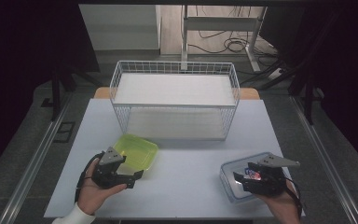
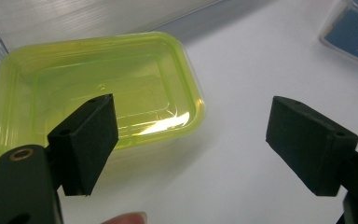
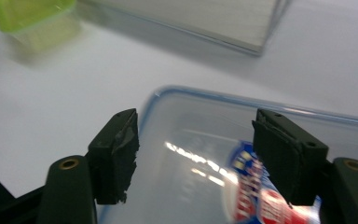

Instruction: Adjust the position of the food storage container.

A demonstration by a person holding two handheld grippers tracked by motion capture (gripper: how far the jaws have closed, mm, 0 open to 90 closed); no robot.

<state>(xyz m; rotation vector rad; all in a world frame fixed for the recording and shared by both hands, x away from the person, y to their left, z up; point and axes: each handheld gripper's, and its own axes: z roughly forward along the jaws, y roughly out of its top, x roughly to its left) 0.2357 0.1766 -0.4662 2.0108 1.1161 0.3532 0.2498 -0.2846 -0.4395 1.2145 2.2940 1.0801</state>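
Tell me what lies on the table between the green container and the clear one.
Nothing: in the high view, bare table separates the green container from the clear container.

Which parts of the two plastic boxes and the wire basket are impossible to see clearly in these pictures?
- Clear blue-rimmed plastic box: in the high view the right tongs cover its near part; in the right gripper view its label is blurred and unreadable.
- Yellow-green plastic box: one corner sits behind a pad in the left gripper view.
- White wire basket: cut off in both gripper views.
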